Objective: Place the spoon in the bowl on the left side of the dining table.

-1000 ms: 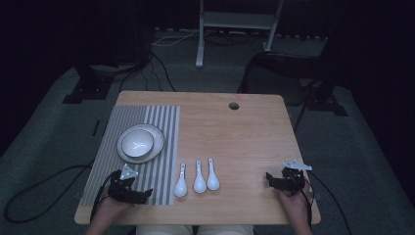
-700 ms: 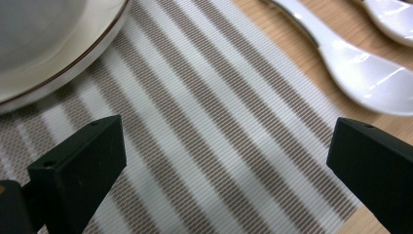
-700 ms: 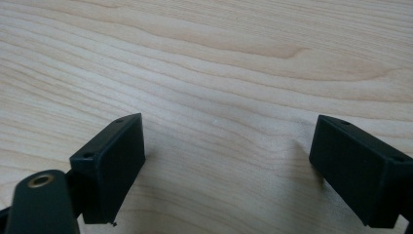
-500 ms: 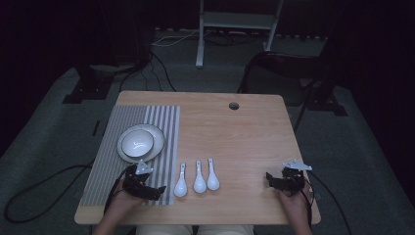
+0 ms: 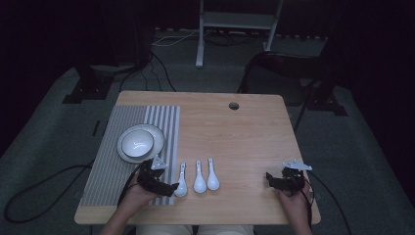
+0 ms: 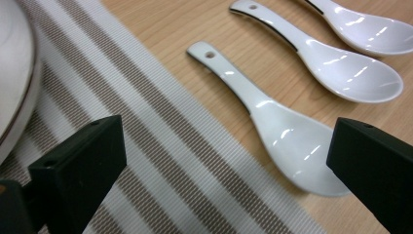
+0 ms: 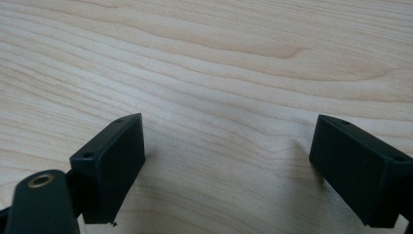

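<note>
Three white ceramic spoons lie side by side on the wooden table (image 5: pixel 230 132): a left spoon (image 5: pixel 181 182) (image 6: pixel 272 122), a middle spoon (image 5: pixel 199 179) (image 6: pixel 331 61) and a right spoon (image 5: pixel 212 176) (image 6: pixel 370 27). My left gripper (image 5: pixel 171 188) (image 6: pixel 229 161) is open, and its jaws straddle the bowl of the left spoon at the edge of the striped placemat (image 5: pixel 112 166) (image 6: pixel 160 161). A white bowl (image 5: pixel 137 141) stands on a plate (image 5: pixel 156 147) on the mat. My right gripper (image 5: pixel 270 178) (image 7: pixel 226 165) is open on bare wood near the table's right front.
A round cable hole (image 5: pixel 234 105) sits near the table's far edge. Beyond the table are a dark chair (image 5: pixel 288 68), a white stand (image 5: pixel 235 22) and cables on the grey floor (image 5: pixel 49 147).
My left gripper has moved right along the placemat's front edge, from the mat's middle to the left spoon. The right gripper has stayed where it was.
</note>
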Tool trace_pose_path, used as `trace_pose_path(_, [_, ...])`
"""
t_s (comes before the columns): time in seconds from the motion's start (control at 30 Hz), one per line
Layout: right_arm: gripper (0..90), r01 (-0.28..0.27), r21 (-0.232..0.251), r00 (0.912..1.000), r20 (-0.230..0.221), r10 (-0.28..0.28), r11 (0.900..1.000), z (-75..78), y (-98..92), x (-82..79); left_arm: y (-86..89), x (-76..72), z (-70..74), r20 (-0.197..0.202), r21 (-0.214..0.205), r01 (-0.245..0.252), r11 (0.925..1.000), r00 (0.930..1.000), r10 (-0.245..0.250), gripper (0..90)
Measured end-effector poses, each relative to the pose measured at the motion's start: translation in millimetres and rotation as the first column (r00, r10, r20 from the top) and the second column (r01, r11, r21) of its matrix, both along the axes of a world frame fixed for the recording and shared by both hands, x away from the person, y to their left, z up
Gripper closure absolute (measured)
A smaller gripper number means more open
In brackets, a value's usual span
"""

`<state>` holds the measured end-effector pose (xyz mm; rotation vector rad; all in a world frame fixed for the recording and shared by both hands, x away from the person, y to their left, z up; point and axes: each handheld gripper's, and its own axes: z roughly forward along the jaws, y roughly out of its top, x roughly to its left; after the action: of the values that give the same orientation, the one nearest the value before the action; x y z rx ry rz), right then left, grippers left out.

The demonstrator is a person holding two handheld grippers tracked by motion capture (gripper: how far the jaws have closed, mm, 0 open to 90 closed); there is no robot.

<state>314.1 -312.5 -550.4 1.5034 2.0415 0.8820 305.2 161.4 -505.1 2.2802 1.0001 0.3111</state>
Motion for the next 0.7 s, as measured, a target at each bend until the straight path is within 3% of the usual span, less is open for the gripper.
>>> trace_pose_path(0.3, [12.3, 0.000, 0.000, 1.0000, 0.000, 0.000, 1.0000, -0.1, 0.0, 0.0, -21.4, 12.1, 3.3, -0.015, -0.034, 0.012, 0.9994, 0.9998, -0.012, 3.9])
trace_pose_path(0.5, [12.3, -0.001, 0.000, 1.0000, 0.001, 0.001, 1.0000, -0.1, -0.1, 0.1, -41.2, 21.2, 5.1, 0.003, -0.003, 0.014, 0.9999, 0.9999, -0.014, 4.5])
trace_pose_path(0.7, [12.4, 0.000, 0.000, 1.0000, 0.001, 0.000, 1.0000, -0.1, -0.1, 0.0, -57.6, 28.6, 3.6, -0.006, 0.009, 0.032, 0.9994, 0.9995, -0.032, 5.4])
